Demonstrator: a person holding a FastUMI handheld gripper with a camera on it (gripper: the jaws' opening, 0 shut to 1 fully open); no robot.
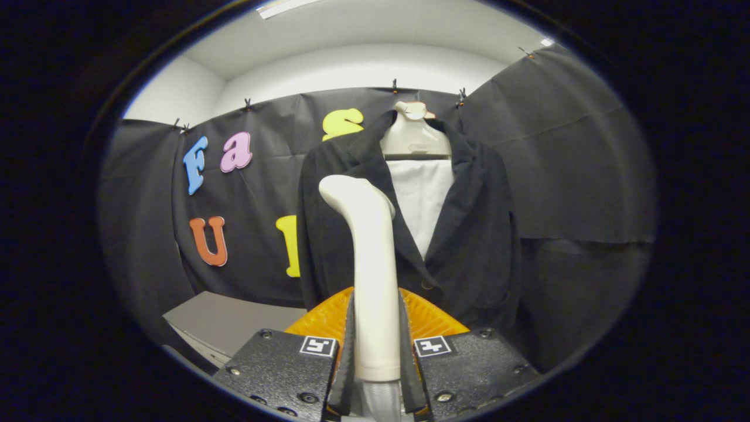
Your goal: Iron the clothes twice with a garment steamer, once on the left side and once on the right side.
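White steamer (pixel 370 258) stands upright at centre frame, clamped between both fingers of the gripper (pixel 375 351). Its head is short of the black jacket (pixel 469 234) hanging just beyond, centre-right. Judging by that gap, neither side looks pressed yet.

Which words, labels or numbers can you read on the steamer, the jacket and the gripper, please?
No readable text.
steamer, clamped by both fingers of the gripper: no print.
jacket: no label showing.
square markers on the gripper: patterns, not letters.
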